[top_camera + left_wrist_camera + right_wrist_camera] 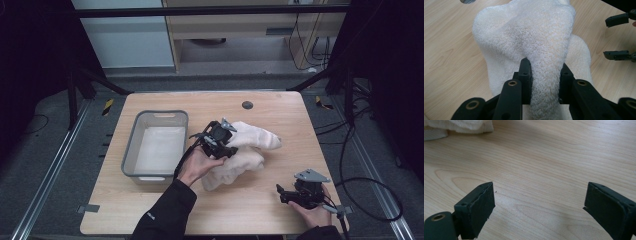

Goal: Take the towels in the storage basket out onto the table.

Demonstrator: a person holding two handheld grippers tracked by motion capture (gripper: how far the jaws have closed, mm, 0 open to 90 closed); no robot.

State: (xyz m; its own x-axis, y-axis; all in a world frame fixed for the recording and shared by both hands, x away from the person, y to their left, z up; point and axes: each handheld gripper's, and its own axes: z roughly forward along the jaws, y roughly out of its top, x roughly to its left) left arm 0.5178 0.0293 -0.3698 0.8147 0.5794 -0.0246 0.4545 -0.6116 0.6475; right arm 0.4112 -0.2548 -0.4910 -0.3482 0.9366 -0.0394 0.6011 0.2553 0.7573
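A cream-white towel point(240, 152) of looped terry cloth lies bunched in soft, rounded folds near the middle of the pale wood-grain surface point(260, 205), just to the right of a grey plastic basin point(131, 145). The basin is rectangular with rounded corners, a slot handle in its far wall and a whitish floor. The left gripper point(223, 145), black and angular with a grey three-cornered plate on top, sits on the left edge of the towel, held by the person's left hand point(197, 165) in a dark sleeve. In the left gripper view its two black jaws stand on either side of a raised ridge of the towel point(534, 45) and pinch it; the nubby cloth bulges up and over between the pads, so the left gripper point(545, 75) has a firm hold of the fabric while the rest of the towel spreads across the surface beyond. The right gripper point(282, 192) rests low near the front right corner of the surface, well apart from the towel, in the person's right hand point(315, 212). In the right gripper view its flat, matte black pads stand wide apart with bare wood between them, holding nothing, and a corner of the towel point(461, 126) lies at the far upper left. A small dark round disc point(247, 105) is set into the surface near its far edge.
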